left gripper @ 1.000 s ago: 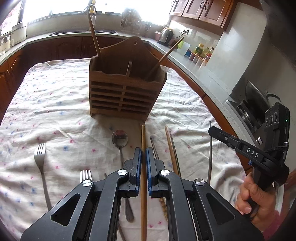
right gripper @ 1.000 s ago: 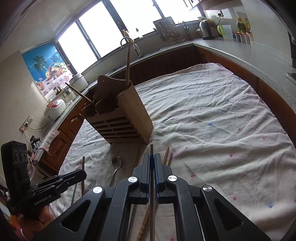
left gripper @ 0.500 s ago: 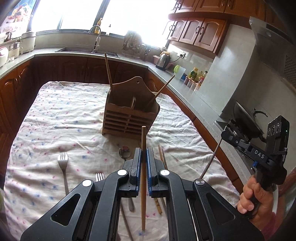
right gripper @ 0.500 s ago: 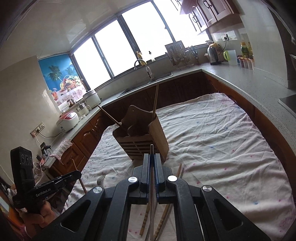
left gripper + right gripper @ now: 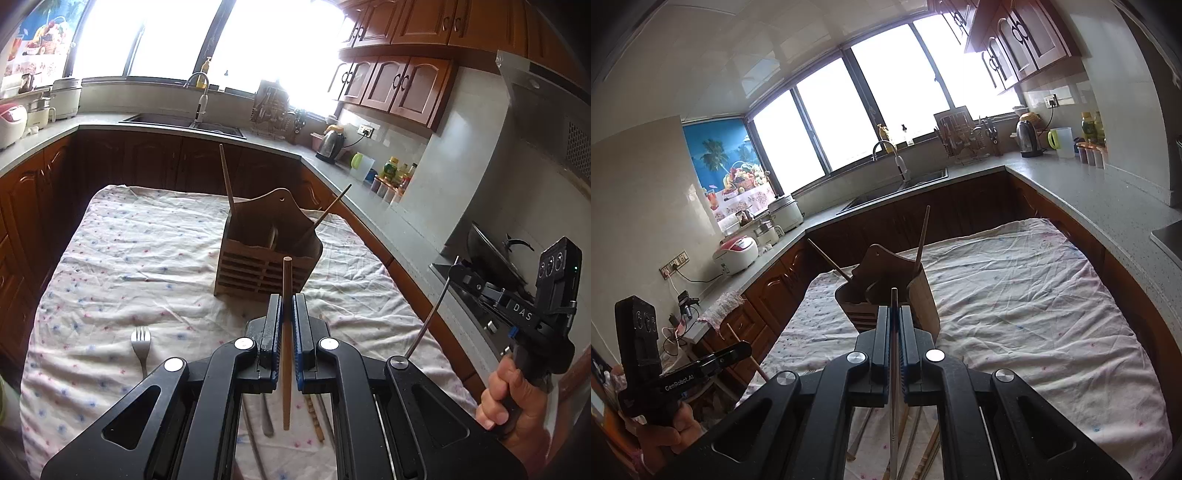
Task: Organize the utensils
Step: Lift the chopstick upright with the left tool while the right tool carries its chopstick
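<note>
A wooden utensil holder [image 5: 266,254] [image 5: 886,291] stands on the flowered tablecloth [image 5: 147,266], with two wooden chopsticks poking out of it. My left gripper [image 5: 286,302] is shut on a wooden chopstick [image 5: 286,332], lifted above the cloth short of the holder. My right gripper [image 5: 894,314] is shut on a thin metal chopstick [image 5: 894,369], also raised, on the holder's right side. The right gripper with its metal chopstick [image 5: 428,321] shows at the right of the left wrist view. A fork [image 5: 141,345] lies on the cloth at the left.
More chopsticks and a utensil handle [image 5: 314,413] lie on the cloth under my grippers. Grey counters [image 5: 1089,195] ring the table, with a sink [image 5: 184,123], kettle [image 5: 330,146], bottles and rice cookers [image 5: 738,253]. A stove with a wok [image 5: 491,258] is at the right.
Both grippers have risen with their chopsticks lifted off the cloth and pulled back from the holder, which now looks smaller and farther away. The spoon and second fork have dropped out of view.
</note>
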`<move>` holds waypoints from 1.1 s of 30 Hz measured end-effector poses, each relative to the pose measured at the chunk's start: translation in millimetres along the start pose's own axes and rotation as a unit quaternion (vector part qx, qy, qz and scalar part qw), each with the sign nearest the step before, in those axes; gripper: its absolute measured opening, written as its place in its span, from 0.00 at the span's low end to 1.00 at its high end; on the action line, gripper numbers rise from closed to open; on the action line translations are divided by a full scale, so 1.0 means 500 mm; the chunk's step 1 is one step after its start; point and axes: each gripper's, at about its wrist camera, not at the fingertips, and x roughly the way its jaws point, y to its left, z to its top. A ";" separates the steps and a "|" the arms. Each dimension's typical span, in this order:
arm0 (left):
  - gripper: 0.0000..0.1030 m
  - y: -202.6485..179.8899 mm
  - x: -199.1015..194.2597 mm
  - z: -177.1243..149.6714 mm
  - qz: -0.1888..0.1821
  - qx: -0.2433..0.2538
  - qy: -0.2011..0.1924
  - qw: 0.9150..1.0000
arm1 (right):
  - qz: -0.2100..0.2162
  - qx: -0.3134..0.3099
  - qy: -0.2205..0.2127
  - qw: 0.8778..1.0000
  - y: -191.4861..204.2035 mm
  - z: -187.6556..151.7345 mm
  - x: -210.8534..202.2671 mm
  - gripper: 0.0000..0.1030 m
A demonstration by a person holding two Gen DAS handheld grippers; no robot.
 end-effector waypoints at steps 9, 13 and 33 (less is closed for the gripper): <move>0.04 0.003 0.000 0.018 0.003 -0.004 -0.011 1.000 | 0.003 0.007 -0.005 1.000 -0.009 0.008 0.012 0.04; 0.04 0.006 0.007 0.038 0.003 -0.005 -0.019 1.000 | 0.004 0.010 -0.010 1.000 -0.010 0.014 0.022 0.04; 0.04 0.084 0.051 0.288 0.037 -0.031 -0.156 0.987 | -0.012 -0.020 -0.133 0.991 0.031 0.209 0.153 0.04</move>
